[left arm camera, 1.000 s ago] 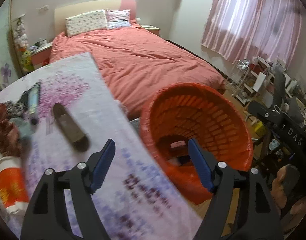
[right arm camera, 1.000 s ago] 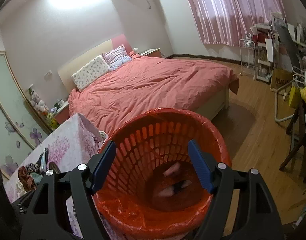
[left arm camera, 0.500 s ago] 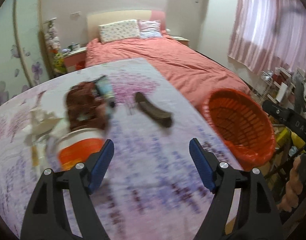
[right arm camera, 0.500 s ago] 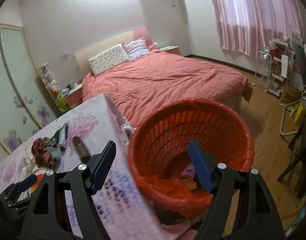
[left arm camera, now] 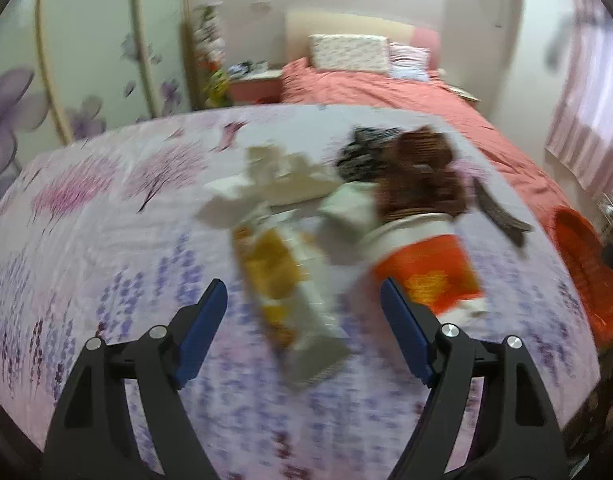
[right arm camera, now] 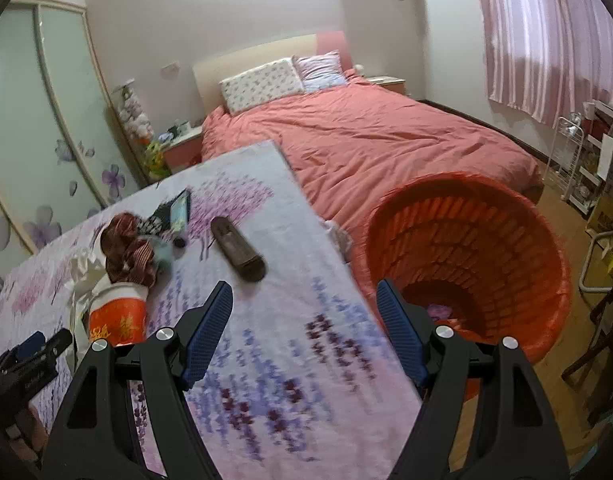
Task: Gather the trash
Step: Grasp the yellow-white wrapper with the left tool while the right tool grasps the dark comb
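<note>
Beside the desk's right edge stands an orange bin with a little trash already inside. Much remains on the desk: tissues, a snack wrapper, a red cup. Left tongs and right tongs gape empty.

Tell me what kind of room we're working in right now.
A bedroom, most likely in a home: a bed with a salmon-pink cover and two pillows, a wardrobe with flower-printed sliding doors, and pink curtains. The trash lies on a floral-clothed table beside an orange basket.
</note>
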`<control>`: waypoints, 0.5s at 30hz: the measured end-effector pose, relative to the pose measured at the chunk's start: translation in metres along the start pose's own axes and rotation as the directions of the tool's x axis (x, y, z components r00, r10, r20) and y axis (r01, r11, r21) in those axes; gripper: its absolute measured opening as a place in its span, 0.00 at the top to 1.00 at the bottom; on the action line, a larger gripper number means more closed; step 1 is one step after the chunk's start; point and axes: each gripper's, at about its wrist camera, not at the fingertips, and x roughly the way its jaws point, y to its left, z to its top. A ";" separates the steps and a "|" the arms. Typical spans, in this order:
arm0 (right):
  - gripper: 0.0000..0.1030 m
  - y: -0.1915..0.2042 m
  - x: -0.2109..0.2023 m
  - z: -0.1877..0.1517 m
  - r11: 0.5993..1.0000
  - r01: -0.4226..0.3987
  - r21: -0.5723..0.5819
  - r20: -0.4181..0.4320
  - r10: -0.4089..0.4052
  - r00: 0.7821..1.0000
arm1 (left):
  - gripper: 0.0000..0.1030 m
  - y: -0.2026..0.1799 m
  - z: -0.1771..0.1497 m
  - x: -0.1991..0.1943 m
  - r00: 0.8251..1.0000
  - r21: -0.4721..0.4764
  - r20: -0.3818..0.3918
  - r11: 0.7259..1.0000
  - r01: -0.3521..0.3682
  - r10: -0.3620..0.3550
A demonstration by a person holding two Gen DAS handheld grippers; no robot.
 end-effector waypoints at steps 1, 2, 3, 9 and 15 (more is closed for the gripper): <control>0.28 0.003 0.002 -0.001 1.000 -0.003 -0.007 -0.008 0.003 1.000 | 0.25 0.006 0.000 0.005 1.000 -0.015 -0.016 1.000 -0.005 0.004; 0.28 0.005 0.003 -0.003 1.000 -0.004 -0.011 -0.012 0.004 1.000 | 0.25 0.011 0.000 0.011 0.999 -0.028 -0.033 1.000 -0.004 0.003; 0.28 0.008 0.005 -0.004 1.000 -0.006 -0.017 -0.019 0.006 1.000 | 0.27 0.013 0.000 0.015 0.999 -0.034 -0.044 0.999 -0.004 0.003; 0.28 0.017 0.014 -0.008 0.999 -0.004 -0.033 -0.045 0.003 0.999 | 0.34 0.013 -0.001 0.040 0.994 -0.062 -0.108 0.998 0.025 -0.031; 0.28 0.025 0.028 -0.006 0.999 -0.010 -0.052 -0.067 0.007 0.998 | 0.62 0.013 0.002 0.043 0.995 -0.036 -0.092 0.999 -0.028 0.024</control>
